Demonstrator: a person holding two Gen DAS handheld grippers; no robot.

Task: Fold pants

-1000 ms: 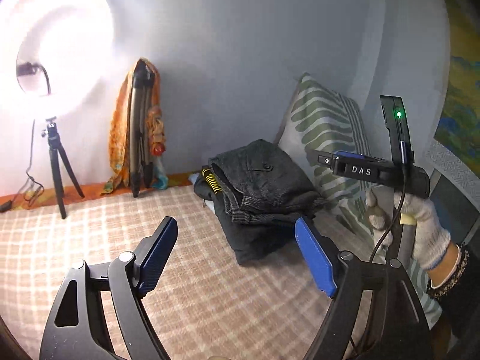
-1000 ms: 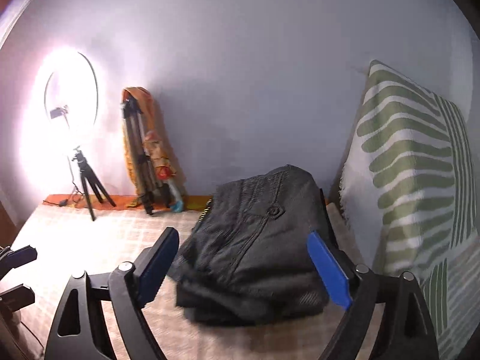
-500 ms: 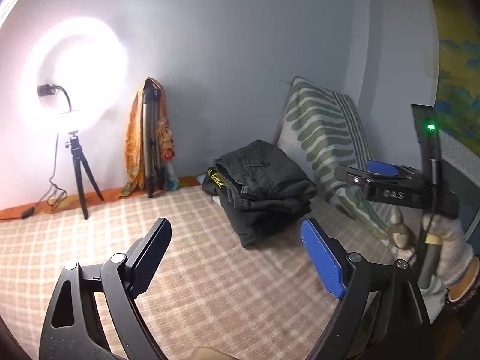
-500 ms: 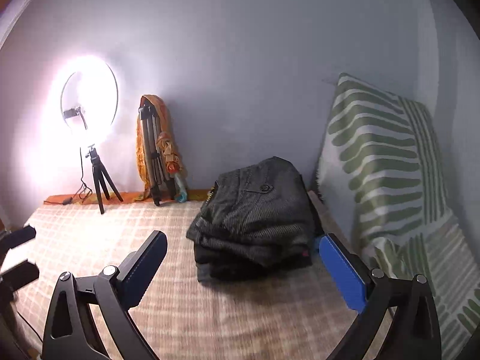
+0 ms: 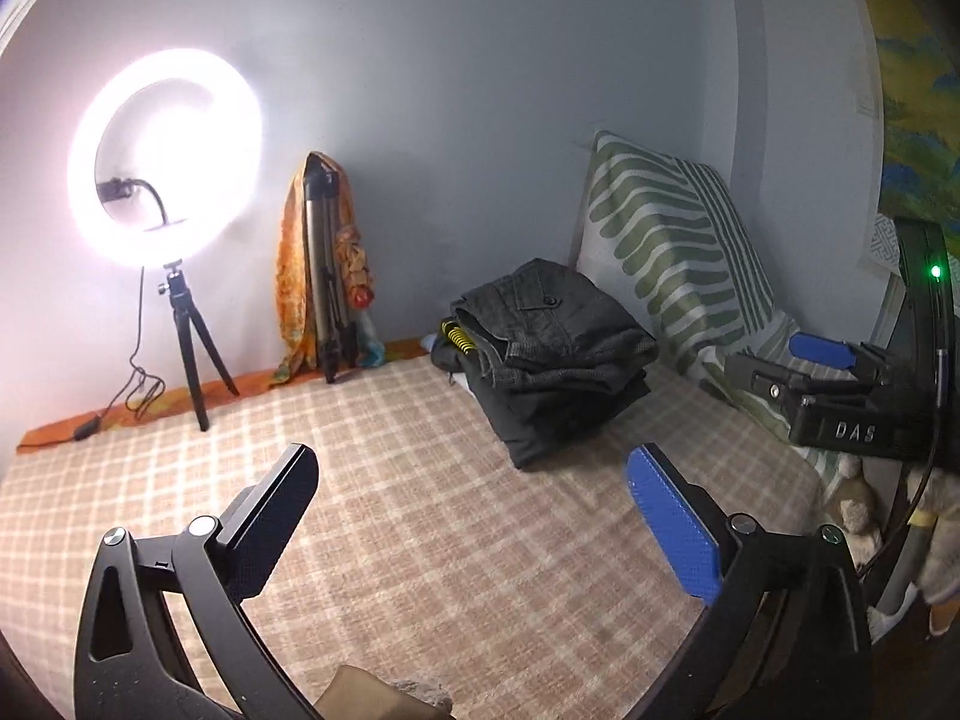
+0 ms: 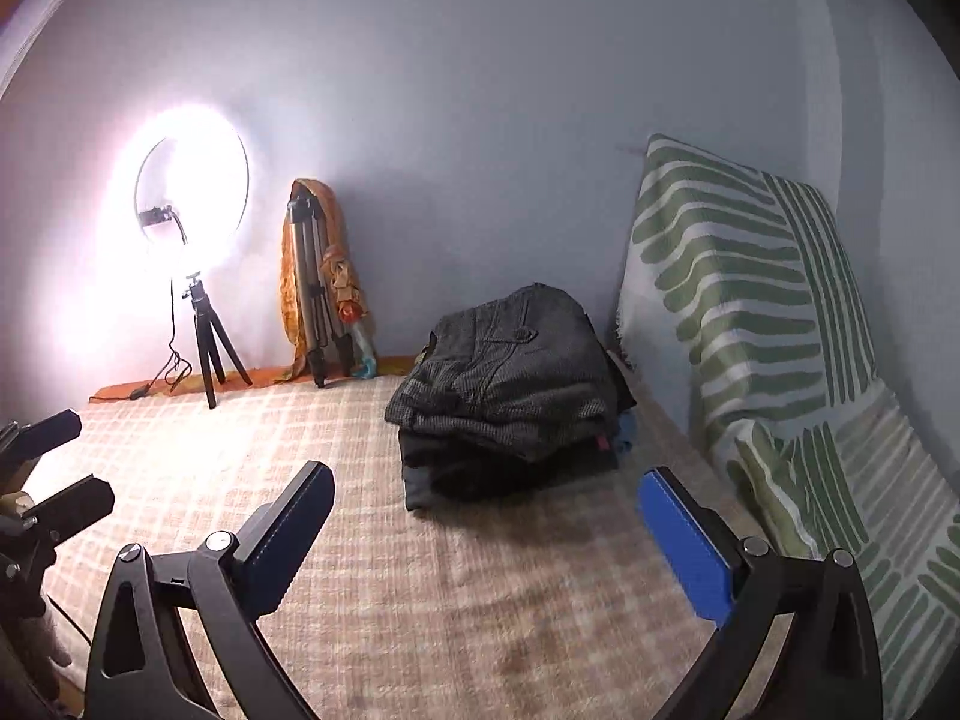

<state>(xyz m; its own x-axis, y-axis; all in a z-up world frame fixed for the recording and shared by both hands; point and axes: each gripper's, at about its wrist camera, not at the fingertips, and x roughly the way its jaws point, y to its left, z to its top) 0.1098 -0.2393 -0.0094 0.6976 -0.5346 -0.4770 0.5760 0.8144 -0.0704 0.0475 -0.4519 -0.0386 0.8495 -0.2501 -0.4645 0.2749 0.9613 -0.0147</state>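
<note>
A pile of folded dark pants (image 5: pixel 552 348) (image 6: pixel 510 372) lies on the plaid bed cover (image 5: pixel 420 510) near the wall, next to a pillow. My left gripper (image 5: pixel 471 462) hovers over the cover well short of the pile; its jaws are opening and nothing is between them. Wide open and likewise holding nothing, my right gripper (image 6: pixel 486 480) sits a little short of the pile's near edge. The right gripper's body (image 5: pixel 840 414) shows at the right of the left wrist view. The left gripper's fingers (image 6: pixel 66 507) show at the left edge of the right wrist view.
A lit ring light on a tripod (image 5: pixel 165 156) stands at the back left by the wall. A folded tripod draped in orange cloth (image 5: pixel 324 264) leans beside it. A green-striped pillow (image 6: pixel 750 300) leans at the right. A gloved hand (image 5: pixel 936 546) holds the right gripper.
Both grippers have drawn back from the pile, which now looks smaller and farther off. The jaws of both stand wider than a second ago.
</note>
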